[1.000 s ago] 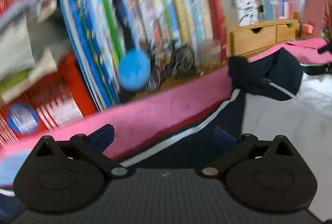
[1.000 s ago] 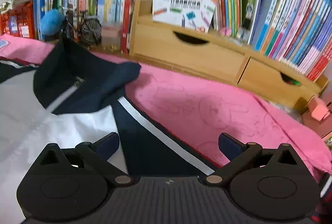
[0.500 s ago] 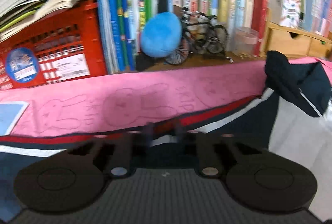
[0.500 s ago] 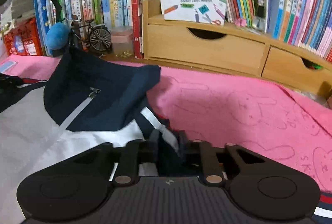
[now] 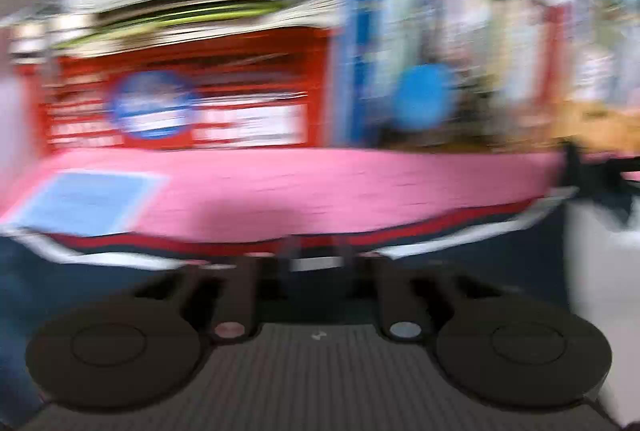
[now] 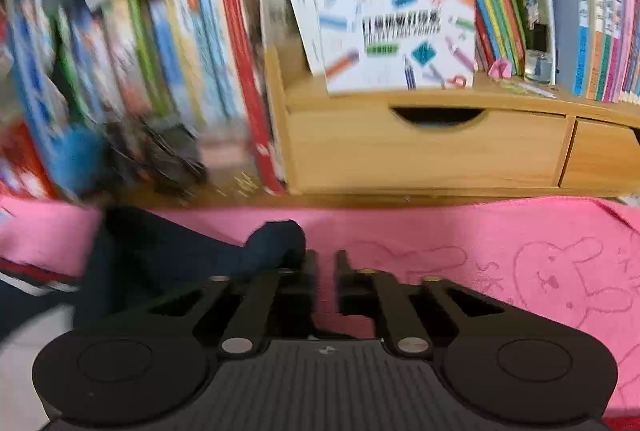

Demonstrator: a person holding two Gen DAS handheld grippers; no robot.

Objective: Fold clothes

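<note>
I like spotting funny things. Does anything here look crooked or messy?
Yes. The white box with pencil pictures leans tilted against the books above the wooden drawers. The dark jacket lies bunched on the pink towel, not yet folded.

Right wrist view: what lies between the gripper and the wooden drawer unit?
Bare pink towel lies between the right gripper and the drawer unit, shown in the right wrist view.

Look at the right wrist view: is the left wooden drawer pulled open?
No: the wooden drawer sits flush in its wooden organizer, front closed, behind the pink towel.
</note>
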